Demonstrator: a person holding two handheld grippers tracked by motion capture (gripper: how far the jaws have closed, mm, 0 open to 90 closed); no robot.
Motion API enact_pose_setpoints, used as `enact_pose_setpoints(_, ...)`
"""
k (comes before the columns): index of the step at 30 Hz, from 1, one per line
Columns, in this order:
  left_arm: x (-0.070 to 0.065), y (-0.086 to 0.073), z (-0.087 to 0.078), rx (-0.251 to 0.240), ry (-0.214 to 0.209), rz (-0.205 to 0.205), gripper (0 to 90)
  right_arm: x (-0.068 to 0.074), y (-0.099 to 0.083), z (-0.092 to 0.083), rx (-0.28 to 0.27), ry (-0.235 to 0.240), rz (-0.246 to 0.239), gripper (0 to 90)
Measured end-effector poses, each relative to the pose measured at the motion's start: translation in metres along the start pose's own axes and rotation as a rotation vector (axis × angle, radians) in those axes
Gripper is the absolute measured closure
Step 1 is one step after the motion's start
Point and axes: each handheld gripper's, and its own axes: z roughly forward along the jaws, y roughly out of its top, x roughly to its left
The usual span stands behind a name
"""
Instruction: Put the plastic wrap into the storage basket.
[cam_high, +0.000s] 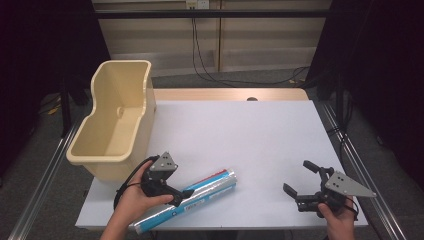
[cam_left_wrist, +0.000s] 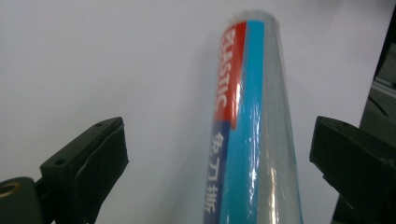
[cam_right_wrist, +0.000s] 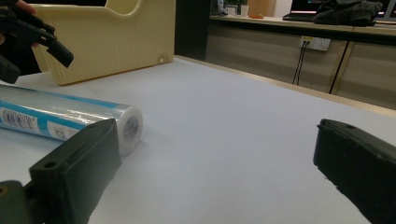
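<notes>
White bench (cam_high: 240, 135): wrapped roll (cam_high: 200, 195) near front edge is straddled by wide-open left gripper (cam_high: 181, 196), ungrasped; closing needed next; right gripper (cam_high: 300, 182) held wide, empty

The wrapped roll (cam_left_wrist: 254, 140) carries the word "ELASTIC" in white capitals on a red panel, running lengthwise along it in the left gripper view. Below that, on a dark blue panel, stand white Chinese characters, "免刀撕" as far as they can be read. In the right gripper view the same roll (cam_right_wrist: 60, 119) bears a barcode on a white label; its digits are too small to read.
</notes>
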Motion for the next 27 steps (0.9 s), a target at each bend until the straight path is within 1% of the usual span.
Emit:
enact_pose_setpoints(1,-0.001,0.001,0.002,0.036,-0.012,0.007,3.7,0.0,0.0,0.0,0.002,0.0,0.0,0.5)
enact_pose_setpoints(2,-0.001,0.003,0.004,0.07,-0.027,0.003,3.4,0.0,0.0,0.0,0.004,0.003,0.0,0.5)
enact_pose_setpoints(3,-0.004,0.005,0.01,0.141,-0.054,-0.014,2.7,0.0,0.0,0.0,0.005,0.004,-0.001,0.5)
enact_pose_setpoints(4,-0.003,0.006,0.012,0.193,-0.062,0.0,1.7,0.0,0.0,0.0,0.005,0.004,-0.002,0.5)
enact_pose_setpoints(5,-0.003,0.006,0.012,0.193,-0.062,0.0,0.9,0.0,0.0,0.0,0.005,0.004,-0.002,0.5)
enact_pose_setpoints(6,-0.004,0.007,0.016,0.233,-0.068,-0.011,0.9,0.0,0.0,0.001,0.006,0.004,-0.003,0.5)
enact_pose_setpoints(7,-0.005,0.009,0.022,0.304,-0.073,-0.006,0.3,0.0,0.0,0.001,0.006,0.006,-0.002,0.5)
enact_pose_setpoints(8,-0.005,0.009,0.022,0.304,-0.073,-0.006,0.0,0.0,0.0,0.001,0.007,0.006,-0.004,0.5)
enact_pose_setpoints(10,-0.006,0.012,0.028,0.356,-0.082,0.005,0.1,0.0,0.0,0.001,0.007,0.007,-0.006,0.5)
enact_pose_setpoints(13,-0.006,0.015,0.037,0.423,-0.077,0.017,1.8,0.0,0.0,0.001,0.007,0.007,-0.006,0.5)
enact_pose_setpoints(15,-0.005,0.016,0.042,0.437,-0.082,0.024,5.1,0.0,0.0,0.0,0.006,0.009,-0.004,0.5)
enact_pose_setpoints(16,-0.006,0.017,0.044,0.439,-0.079,0.015,6.9,0.0,0.0,0.0,0.006,0.009,-0.004,0.5)
enact_pose_setpoints(18,-0.005,0.018,0.049,0.473,-0.072,0.022,12.1,0.0,0.0,0.0,0.006,0.008,-0.001,0.5)
enact_pose_setpoints(19,-0.005,0.019,0.051,0.486,-0.08,0.024,12.4,0.0,0.0,0.0,0.006,0.008,-0.001,0.5)
enact_pose_setpoints(20,-0.005,0.019,0.053,0.486,-0.087,0.017,13.2,0.0,0.0,0.0,0.005,0.007,0.0,0.5)
enact_pose_setpoints(21,-0.005,0.02,0.055,0.499,-0.097,0.01,14.4,0.0,0.0,0.0,0.003,0.008,0.001,0.5)
enact_pose_setpoints(23,-0.005,0.021,0.057,0.51,-0.115,0.016,17.2,0.0,0.0,0.0,0.002,0.008,0.0,0.5)
enact_pose_setpoints(26,-0.007,0.023,0.059,0.526,-0.136,0.001,23.4,0.0,0.0,0.0,0.004,0.008,0.001,0.6)
enact_pose_setpoints(27,-0.008,0.023,0.059,0.533,-0.14,0.003,25.1,0.0,0.0,0.0,0.005,0.009,0.0,0.5)
